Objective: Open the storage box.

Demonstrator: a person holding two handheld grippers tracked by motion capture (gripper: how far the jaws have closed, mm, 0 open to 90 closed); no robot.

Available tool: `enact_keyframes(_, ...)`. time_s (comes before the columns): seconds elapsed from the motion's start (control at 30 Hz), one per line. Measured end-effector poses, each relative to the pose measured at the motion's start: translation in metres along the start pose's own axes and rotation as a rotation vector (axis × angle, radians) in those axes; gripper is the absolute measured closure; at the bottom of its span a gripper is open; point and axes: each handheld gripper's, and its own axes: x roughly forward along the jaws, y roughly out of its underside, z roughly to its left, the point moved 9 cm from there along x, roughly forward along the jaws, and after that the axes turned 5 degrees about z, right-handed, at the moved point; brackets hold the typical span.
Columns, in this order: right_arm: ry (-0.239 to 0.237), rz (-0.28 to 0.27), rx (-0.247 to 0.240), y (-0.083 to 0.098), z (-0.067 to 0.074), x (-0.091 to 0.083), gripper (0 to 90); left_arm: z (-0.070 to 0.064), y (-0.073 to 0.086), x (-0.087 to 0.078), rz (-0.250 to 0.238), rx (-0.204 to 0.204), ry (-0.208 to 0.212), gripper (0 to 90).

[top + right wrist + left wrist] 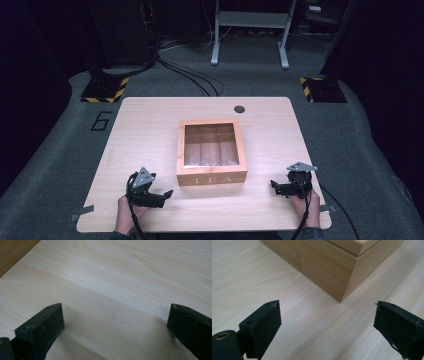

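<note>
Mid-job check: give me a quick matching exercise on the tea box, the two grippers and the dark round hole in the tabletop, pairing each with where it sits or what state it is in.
Things:
1. tea box
2. left gripper
3. right gripper
4. round hole

Places or states:
A. in the tabletop near the far edge, beyond the box
B. middle of the table, lid shut, clear pane on top
C. open and empty, near the box's front left corner
D. open and empty, on the side of the box away from the other gripper

Pairs: 1-B, 2-C, 3-D, 4-A
</note>
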Motion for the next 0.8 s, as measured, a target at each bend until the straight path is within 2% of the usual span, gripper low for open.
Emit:
enact_keyframes(0.13,0.000,0.000,0.000,0.000,0.000,0.000,0.3,-0.006,-0.010,0.002,-0.020,0.016,0.016,8.8)
enact_keyframes(0.27,0.000,0.000,0.000,0.000,0.000,0.000,0.3,-0.009,-0.018,0.002,-0.040,0.023,0.032,15.5)
enact_keyframes(0.3,0.000,0.000,0.000,0.000,0.000,0.000,0.3,-0.011,-0.022,0.002,-0.058,0.022,0.040,17.6)
enact_keyframes(0.4,0.000,0.000,0.000,0.000,0.000,0.000,0.3,-0.013,-0.024,0.001,-0.073,0.019,0.048,30.1)
enact_keyframes(0.43,0.000,0.000,0.001,0.000,0.000,0.000,0.3,-0.014,-0.025,0.001,-0.077,0.016,0.052,30.1)
enact_keyframes(0.5,0.000,0.000,0.000,0.000,0.000,0.000,0.3,-0.015,-0.026,0.001,-0.078,0.015,0.063,37.5)
enact_keyframes(0.53,0.000,0.000,0.000,0.000,0.000,0.000,0.3,-0.014,-0.027,0.001,-0.077,0.013,0.055,41.3)
enact_keyframes(0.57,0.000,0.000,0.000,0.000,0.000,0.000,0.3,-0.015,-0.027,0.002,-0.079,0.013,0.054,48.1)
enact_keyframes(0.63,0.000,0.000,0.000,0.000,0.000,0.000,0.3,-0.015,-0.028,0.002,-0.079,0.011,0.056,49.8)
enact_keyframes(0.8,0.000,0.000,0.001,0.000,0.000,0.000,0.3,-0.017,-0.028,0.005,-0.076,0.025,0.055,65.1)
